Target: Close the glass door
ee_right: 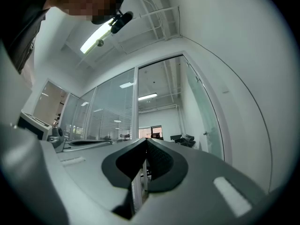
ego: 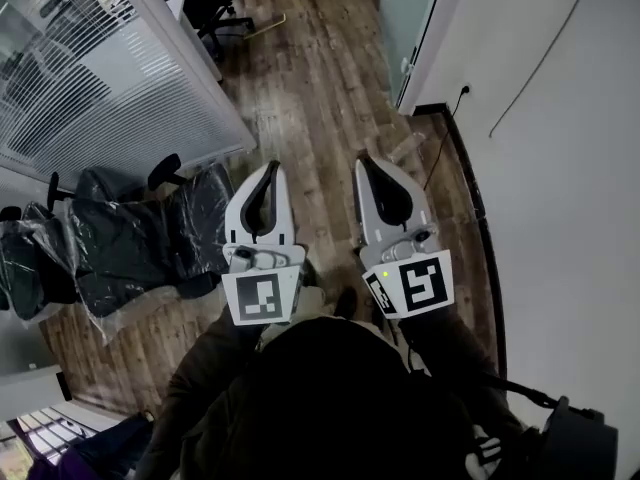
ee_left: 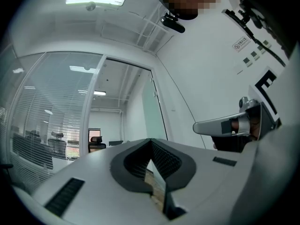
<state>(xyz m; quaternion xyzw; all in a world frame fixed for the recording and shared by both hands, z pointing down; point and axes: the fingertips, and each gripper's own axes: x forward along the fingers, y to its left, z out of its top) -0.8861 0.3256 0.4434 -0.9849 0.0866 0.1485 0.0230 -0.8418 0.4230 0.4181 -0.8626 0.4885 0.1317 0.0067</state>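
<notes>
The glass door point(ego: 408, 13) stands open at the far end of the corridor, swung back beside the white wall. It shows as a greenish pane in the left gripper view point(ee_left: 153, 118), and in the right gripper view point(ee_right: 205, 108) with a small handle point(ee_right: 205, 133). My left gripper point(ego: 272, 166) and right gripper point(ego: 362, 158) are held side by side over the wood floor, well short of the door. Both are shut, tips touching, with nothing between them point(ee_left: 151, 140) point(ee_right: 146, 140).
A glass partition with blinds point(ego: 110, 78) runs along the left. Office chairs wrapped in plastic point(ego: 130, 238) stand beside it. A white wall point(ego: 560, 168) with a dark skirting and a socket point(ego: 462, 92) bounds the right. Wood floor point(ego: 320, 98) leads ahead to the doorway.
</notes>
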